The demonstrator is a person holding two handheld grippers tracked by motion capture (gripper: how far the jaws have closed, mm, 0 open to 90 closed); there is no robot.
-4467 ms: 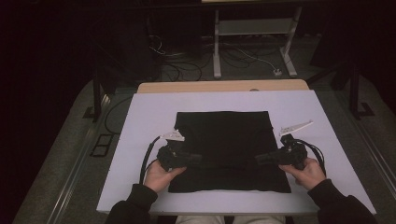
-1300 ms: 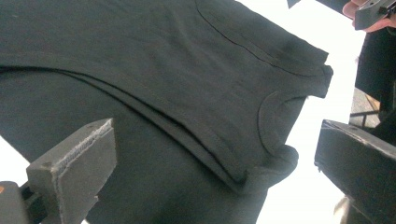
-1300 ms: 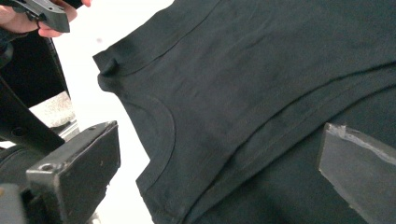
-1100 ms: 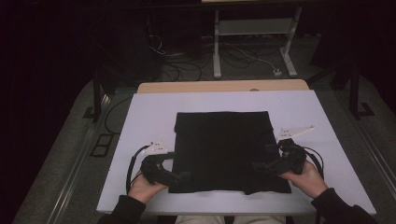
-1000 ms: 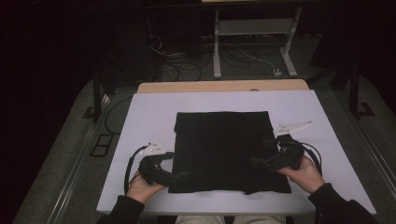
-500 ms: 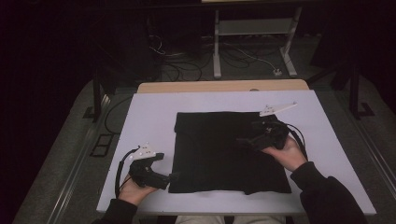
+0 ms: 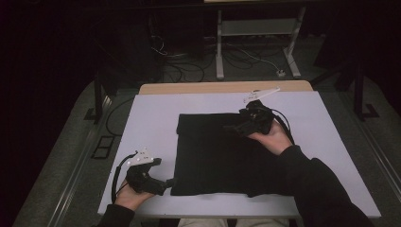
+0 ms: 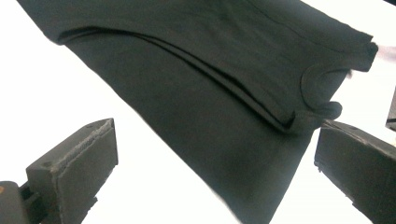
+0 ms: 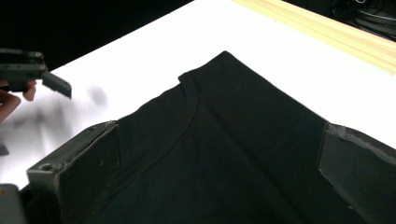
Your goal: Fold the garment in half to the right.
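A black folded T-shirt (image 7: 220,153) lies flat in the middle of the white table top (image 7: 151,118). My left gripper (image 7: 168,182) sits at the shirt's near left corner, open, just off the cloth. In the left gripper view the shirt (image 8: 210,93) spreads beyond the wide-apart jaws, its neck band (image 8: 322,84) at the right. My right gripper (image 7: 232,128) hovers over the shirt's far right part, open and empty. The right gripper view looks over the shirt (image 9: 224,140) and its neck band (image 9: 187,121), with the left gripper (image 9: 32,70) farther off at upper left.
A bare wooden strip (image 7: 222,87) runs along the table's far edge, also seen as the wood edge (image 9: 327,32) in the right gripper view. Beyond it stand a metal frame (image 7: 257,33) and floor cables (image 7: 246,56). White surface lies free on both sides of the shirt.
My right gripper has moved from the shirt's near right edge forward to its far right part. My left gripper has drawn back to the near left corner. The shirt lies as before.
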